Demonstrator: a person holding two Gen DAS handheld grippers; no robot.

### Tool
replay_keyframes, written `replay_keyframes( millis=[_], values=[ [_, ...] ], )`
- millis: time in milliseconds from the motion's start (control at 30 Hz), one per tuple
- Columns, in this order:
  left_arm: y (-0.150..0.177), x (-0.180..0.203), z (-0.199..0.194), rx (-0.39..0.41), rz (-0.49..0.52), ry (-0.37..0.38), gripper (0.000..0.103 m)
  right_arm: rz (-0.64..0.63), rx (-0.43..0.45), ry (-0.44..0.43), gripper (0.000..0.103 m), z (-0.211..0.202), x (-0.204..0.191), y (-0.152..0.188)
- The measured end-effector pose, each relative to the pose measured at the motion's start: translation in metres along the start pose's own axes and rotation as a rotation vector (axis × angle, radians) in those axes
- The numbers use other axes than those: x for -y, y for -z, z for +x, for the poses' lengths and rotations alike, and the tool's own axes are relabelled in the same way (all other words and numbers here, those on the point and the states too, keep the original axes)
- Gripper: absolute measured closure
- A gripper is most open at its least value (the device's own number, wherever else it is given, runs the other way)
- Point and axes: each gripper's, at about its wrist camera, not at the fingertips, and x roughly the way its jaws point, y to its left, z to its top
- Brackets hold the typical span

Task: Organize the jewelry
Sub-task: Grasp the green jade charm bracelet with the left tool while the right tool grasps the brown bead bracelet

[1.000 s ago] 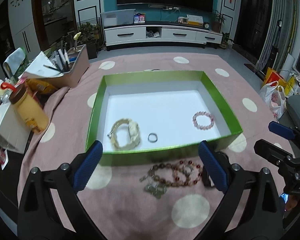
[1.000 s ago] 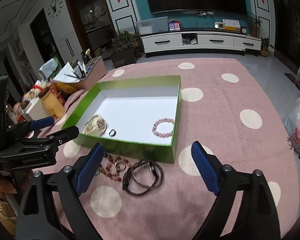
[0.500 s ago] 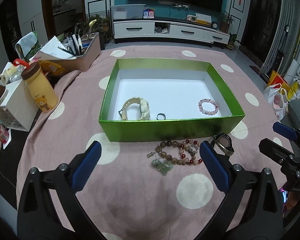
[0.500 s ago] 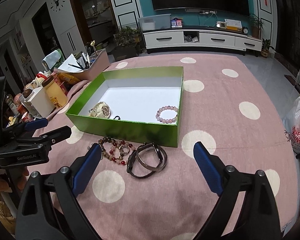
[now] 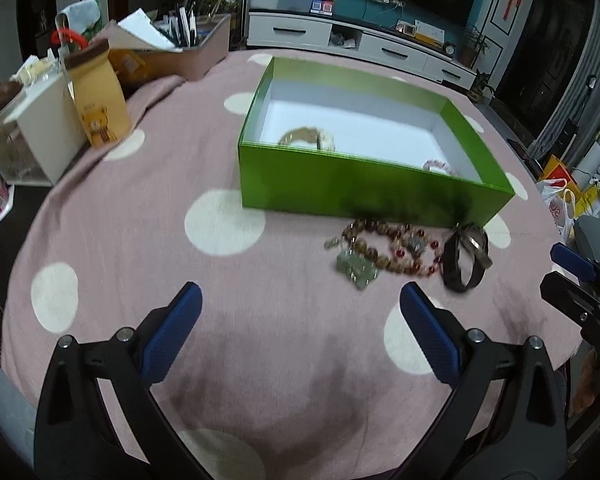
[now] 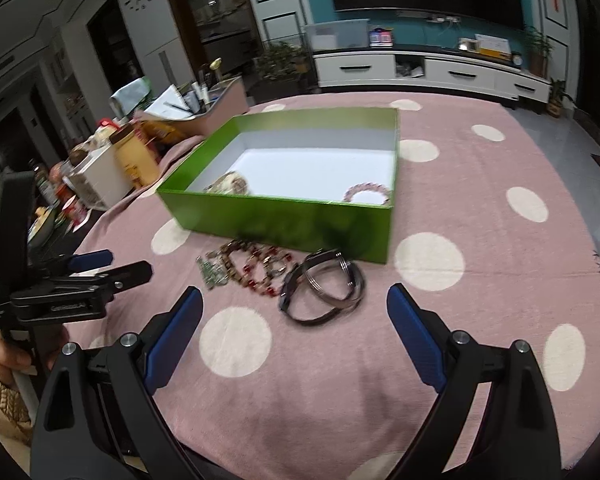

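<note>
A green box (image 5: 364, 196) (image 6: 260, 220) with a white inside stands on the pink dotted cloth. In it lie a cream watch (image 5: 308, 138) (image 6: 230, 184) and a pink bead bracelet (image 5: 438, 167) (image 6: 367, 193). In front of the box lie brown and red bead bracelets (image 5: 384, 250) (image 6: 252, 266), a green pendant (image 5: 356, 270) (image 6: 210, 274) and dark bangles (image 5: 466, 258) (image 6: 324, 288). My left gripper (image 5: 300, 328) is open, low and back from the beads. My right gripper (image 6: 294, 332) is open too, short of the bangles. Both are empty.
At the left stand a yellow bear jar (image 5: 98, 102), a white box (image 5: 40, 136) and a pink tray of pens and papers (image 5: 180, 50). Plastic bags (image 5: 560, 200) lie on the floor at the right. A TV cabinet (image 6: 428, 70) lines the far wall.
Both grippers have drawn back toward me and dropped lower, so the box and the jewelry look farther off. The left view has swung right-to-left. Nothing was grasped.
</note>
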Motion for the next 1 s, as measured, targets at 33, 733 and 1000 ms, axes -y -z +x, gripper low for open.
replay_keyframes(
  millis=[33,733,1000],
  values=[
    [0.003,-0.001,0.001,0.002,-0.002,0.007,0.003,-0.007,-0.002,-0.011,0.010,0.001,-0.002,0.001],
    [0.000,0.009,0.033,-0.040,-0.026,0.129,0.036,-0.195,-0.021,-0.129,0.058,0.041,-0.032,0.008],
    [-0.007,0.008,0.045,-0.045,-0.036,0.153,0.051,-0.264,-0.041,-0.105,0.072,0.064,-0.036,-0.009]
  ],
)
